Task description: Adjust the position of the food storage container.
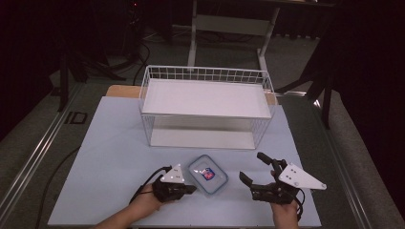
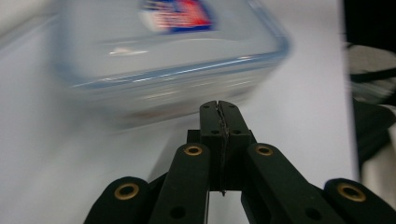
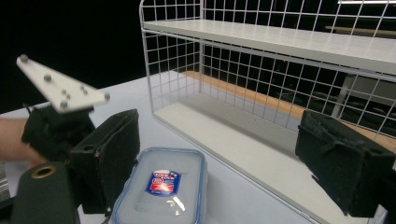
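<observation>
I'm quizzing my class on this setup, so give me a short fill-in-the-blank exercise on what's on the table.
1. The box lies between the two ____.
2. The left gripper has its jaws ____.
3. The right gripper has its jaws ____.
4. The white wire rack has ____ shelves.

Missing words: grippers; shut; open; two

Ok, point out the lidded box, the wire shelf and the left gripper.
box (image 1: 208,174), high view, on its lid label.
wire shelf (image 1: 206,97), high view, on its upper board.
left gripper (image 2: 218,112), left gripper view, at its shut jaw tips.
</observation>
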The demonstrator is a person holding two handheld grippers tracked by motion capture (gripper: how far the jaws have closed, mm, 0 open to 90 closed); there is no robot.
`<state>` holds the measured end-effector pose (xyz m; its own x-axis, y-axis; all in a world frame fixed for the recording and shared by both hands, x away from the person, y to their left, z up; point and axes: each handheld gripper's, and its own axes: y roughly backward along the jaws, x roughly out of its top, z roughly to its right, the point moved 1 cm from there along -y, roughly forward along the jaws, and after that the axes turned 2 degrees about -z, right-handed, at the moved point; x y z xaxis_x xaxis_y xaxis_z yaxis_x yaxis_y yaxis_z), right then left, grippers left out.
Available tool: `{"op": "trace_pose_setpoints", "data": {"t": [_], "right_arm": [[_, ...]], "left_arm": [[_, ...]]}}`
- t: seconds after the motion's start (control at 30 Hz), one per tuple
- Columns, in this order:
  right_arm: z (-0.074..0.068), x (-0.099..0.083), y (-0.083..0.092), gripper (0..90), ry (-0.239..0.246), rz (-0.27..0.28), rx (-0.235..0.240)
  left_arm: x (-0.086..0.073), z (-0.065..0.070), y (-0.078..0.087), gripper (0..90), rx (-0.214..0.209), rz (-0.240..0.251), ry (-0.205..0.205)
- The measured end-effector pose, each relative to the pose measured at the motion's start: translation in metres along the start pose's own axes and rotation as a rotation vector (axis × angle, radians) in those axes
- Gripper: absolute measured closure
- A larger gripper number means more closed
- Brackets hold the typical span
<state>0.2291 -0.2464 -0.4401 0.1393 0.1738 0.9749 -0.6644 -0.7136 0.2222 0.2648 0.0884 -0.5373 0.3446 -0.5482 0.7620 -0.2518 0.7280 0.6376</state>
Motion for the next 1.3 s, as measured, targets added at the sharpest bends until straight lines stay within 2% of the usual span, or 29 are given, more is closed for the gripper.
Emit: {"op": "trace_pose_setpoints", "data": {"t": [0.03,0.07,0.1,0.13,0.17,0.23,0.27,0.3,0.37,0.47,0.53,0.67,0.7,0.73,0.83,0.87,0.9,1.07,1.17,1.2,1.3], "right_arm": [[0.0,0.0,0.0,13.9,0.0,0.0,0.0],[0.0,0.0,-0.001,13.9,0.0,0.0,0.001],[-0.001,0.0,-0.001,13.9,0.0,0.0,0.001],[-0.001,0.0,-0.001,13.9,-0.001,0.0,0.001],[-0.001,0.0,-0.001,13.9,-0.001,0.0,0.003],[-0.001,0.0,-0.001,13.9,0.004,-0.007,0.0],[-0.001,0.0,-0.001,13.9,0.003,-0.008,0.001],[-0.001,0.0,-0.001,13.9,0.003,-0.008,0.001],[-0.001,-0.001,-0.002,13.9,0.0,-0.007,0.003],[-0.001,-0.001,-0.002,13.9,-0.002,-0.007,0.004],[0.0,-0.001,-0.002,13.9,-0.002,-0.007,0.005],[0.0,-0.002,-0.001,13.9,-0.008,-0.008,0.009],[0.0,-0.002,-0.002,13.9,-0.007,-0.012,0.01],[0.0,-0.002,-0.002,13.9,-0.008,-0.013,0.01],[0.0,-0.002,-0.003,13.9,-0.006,-0.013,0.012],[-0.001,-0.002,-0.003,13.9,-0.002,-0.016,0.011],[-0.001,-0.002,-0.003,13.9,-0.002,-0.016,0.012],[-0.001,-0.003,-0.004,13.9,-0.004,-0.019,0.013],[-0.001,-0.003,-0.005,13.9,-0.009,-0.021,0.016],[-0.001,-0.003,-0.005,13.8,-0.006,-0.022,0.015],[0.0,-0.003,-0.004,13.9,-0.008,-0.02,0.015]], "left_arm": [[0.0,0.0,0.0,90.0,0.0,0.0,0.0],[-0.002,-0.012,0.006,90.0,0.043,0.012,0.028],[-0.002,-0.012,0.006,90.0,0.043,0.012,0.028],[-0.003,-0.024,0.008,90.0,0.079,0.006,0.032],[-0.003,-0.024,0.008,90.0,0.079,0.006,0.032],[-0.001,-0.037,0.008,90.0,0.104,-0.002,0.047],[0.002,-0.048,0.005,90.0,0.116,-0.002,0.05],[0.002,-0.048,0.005,90.0,0.116,-0.002,0.05],[0.007,-0.057,-0.003,90.0,0.117,-0.02,0.052],[0.01,-0.057,-0.009,90.0,0.109,-0.027,0.046],[0.011,-0.056,-0.013,90.0,0.077,-0.023,0.04],[0.009,-0.047,-0.014,90.0,0.049,-0.026,0.032],[0.008,-0.043,-0.014,90.0,0.047,-0.028,0.028],[0.007,-0.037,-0.012,90.0,0.026,-0.028,0.026],[0.006,-0.029,-0.012,90.0,0.023,-0.041,0.012],[0.005,-0.021,-0.013,90.0,-0.004,-0.044,0.018],[0.005,-0.021,-0.013,90.0,-0.004,-0.044,0.018],[0.005,0.0,-0.015,90.0,-0.056,-0.055,0.004],[0.006,0.005,-0.017,90.0,-0.063,-0.056,-0.001],[0.007,0.009,-0.019,90.0,-0.087,-0.052,0.0],[0.007,0.014,-0.021,90.0,-0.095,-0.048,-0.003]]}}
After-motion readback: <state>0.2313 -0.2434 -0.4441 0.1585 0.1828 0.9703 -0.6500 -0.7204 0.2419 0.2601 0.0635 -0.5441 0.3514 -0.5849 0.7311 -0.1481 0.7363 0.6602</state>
